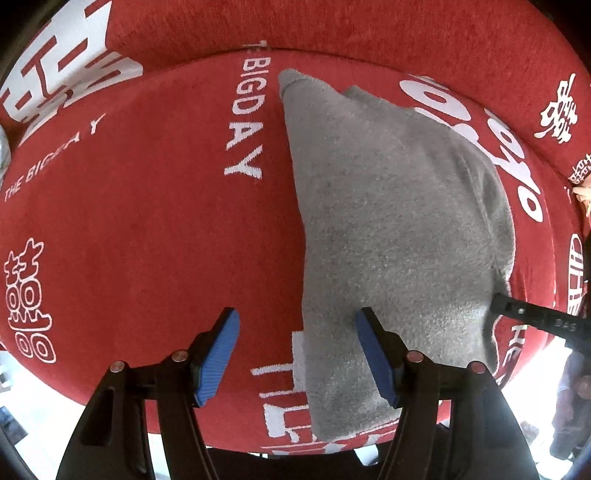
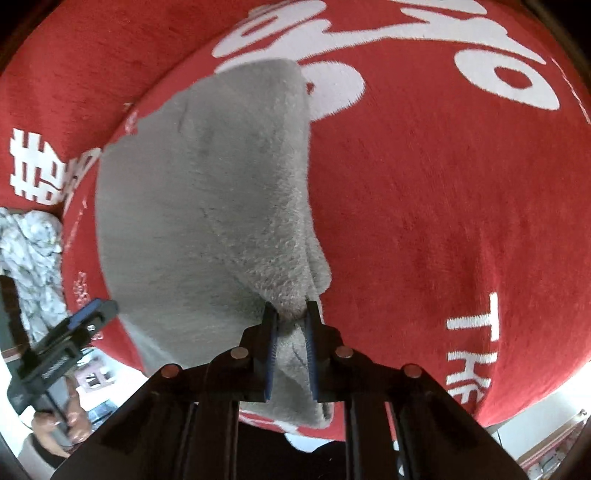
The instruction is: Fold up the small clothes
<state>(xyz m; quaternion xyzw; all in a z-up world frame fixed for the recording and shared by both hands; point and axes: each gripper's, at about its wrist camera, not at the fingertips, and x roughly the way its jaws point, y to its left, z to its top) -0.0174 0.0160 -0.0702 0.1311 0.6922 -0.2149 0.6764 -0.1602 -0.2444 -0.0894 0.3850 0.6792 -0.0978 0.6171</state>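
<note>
A grey fleece garment (image 1: 391, 221) lies on a red cover with white lettering (image 1: 147, 206). My left gripper (image 1: 297, 325) is open, its blue pads spread over the garment's near left edge, holding nothing. My right gripper (image 2: 290, 314) is shut on a bunched fold of the grey garment (image 2: 207, 192) at its near right edge. The right gripper's black tip shows in the left wrist view (image 1: 532, 314) at the garment's right side. The left gripper shows in the right wrist view (image 2: 85, 317), open, at the garment's left.
A crumpled white patterned cloth (image 2: 33, 254) lies at the left edge of the red cover (image 2: 443, 184). The cover's front edge drops off just below both grippers. A raised red backrest (image 1: 332, 26) runs along the far side.
</note>
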